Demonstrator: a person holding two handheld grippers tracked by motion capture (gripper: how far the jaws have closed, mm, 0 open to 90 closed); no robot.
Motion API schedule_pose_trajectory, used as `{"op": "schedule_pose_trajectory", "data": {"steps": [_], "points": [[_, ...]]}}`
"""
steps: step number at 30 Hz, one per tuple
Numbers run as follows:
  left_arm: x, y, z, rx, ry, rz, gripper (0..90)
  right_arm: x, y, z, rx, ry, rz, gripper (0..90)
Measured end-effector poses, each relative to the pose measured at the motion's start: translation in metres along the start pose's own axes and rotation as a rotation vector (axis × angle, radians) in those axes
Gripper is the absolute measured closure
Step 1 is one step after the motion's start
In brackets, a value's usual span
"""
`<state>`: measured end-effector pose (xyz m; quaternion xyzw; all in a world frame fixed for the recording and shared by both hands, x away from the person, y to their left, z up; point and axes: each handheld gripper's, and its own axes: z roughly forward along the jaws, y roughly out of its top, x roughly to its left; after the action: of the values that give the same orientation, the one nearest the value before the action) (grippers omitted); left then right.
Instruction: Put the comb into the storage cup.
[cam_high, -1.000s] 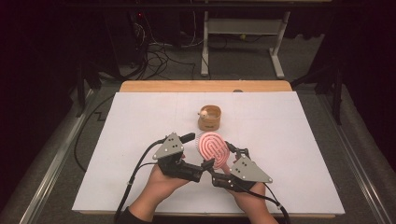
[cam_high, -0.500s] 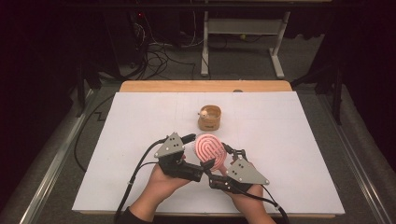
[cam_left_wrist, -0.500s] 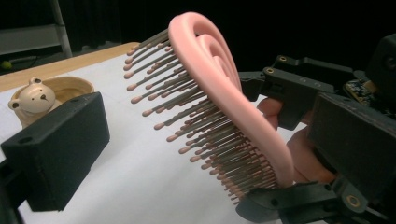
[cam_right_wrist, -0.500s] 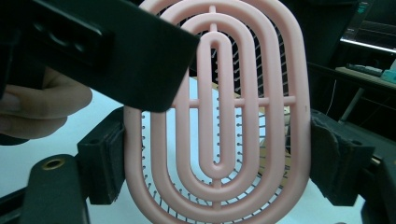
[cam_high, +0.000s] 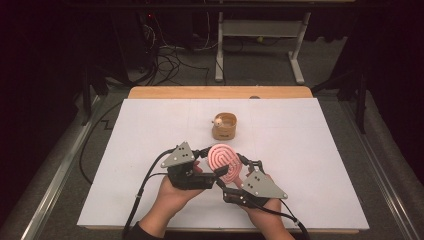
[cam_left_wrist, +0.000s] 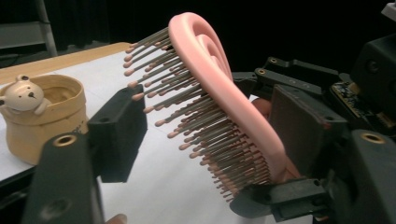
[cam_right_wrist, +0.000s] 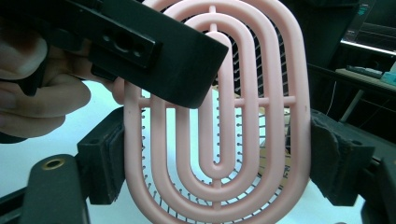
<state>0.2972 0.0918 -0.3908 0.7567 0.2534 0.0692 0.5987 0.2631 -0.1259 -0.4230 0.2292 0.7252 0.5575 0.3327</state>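
Little has shifted since a second ago: both grippers have crept slightly nearer us with the brush, and the cup has not stirred

We take the white table (cam_high: 310, 165) as our ground and the tan bear cup (cam_high: 224, 126) as our landmark – everything else sits on our side of it. Just in front of the cup, lifted off the table, is the pink hairbrush (cam_high: 224, 161), tilted with its bristles toward the cup, probably so both tools can get at it. Our right gripper (cam_high: 239, 172) clamps the brush head by its two long edges, one pad pressed against each side, which we judge keeps it steady for a handover. Our left gripper (cam_high: 210, 162) straddles the same head from the cup's left, one jaw on the bristle side and one behind the back – the bristle-side jaw looks apart from the bristle tips, so we read it as spread, not yet gripping. Smallest of all, the little bear figure (cam_left_wrist: 21, 94) perches on the cup's rim
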Motion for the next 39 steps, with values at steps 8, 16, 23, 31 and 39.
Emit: {"op": "schedule_pose_trajectory", "data": {"steps": [8,16,23,31,39], "points": [[0.0006,0.0,0.0001,0.005,-0.021,-0.012,38.7,-0.0001,-0.0001,-0.0001,0.002,-0.006,-0.007,19.8],[0.0007,0.0001,0.0003,0.012,-0.028,-0.02,44.2,0.0009,-0.0006,0.0008,0.007,-0.016,-0.018,19.8],[-0.0003,0.0007,0.0001,0.01,-0.025,-0.029,45.6,0.0014,-0.0004,0.0003,0.004,-0.022,-0.032,19.8],[-0.0011,0.0015,0.0008,0.011,-0.03,-0.034,47.8,0.0013,-0.0003,0.0001,0.001,-0.035,-0.043,19.8],[-0.0058,0.0014,0.0011,-0.008,-0.008,-0.027,49.7,0.001,0.0003,-0.0005,-0.001,-0.048,-0.054,19.7]]}}
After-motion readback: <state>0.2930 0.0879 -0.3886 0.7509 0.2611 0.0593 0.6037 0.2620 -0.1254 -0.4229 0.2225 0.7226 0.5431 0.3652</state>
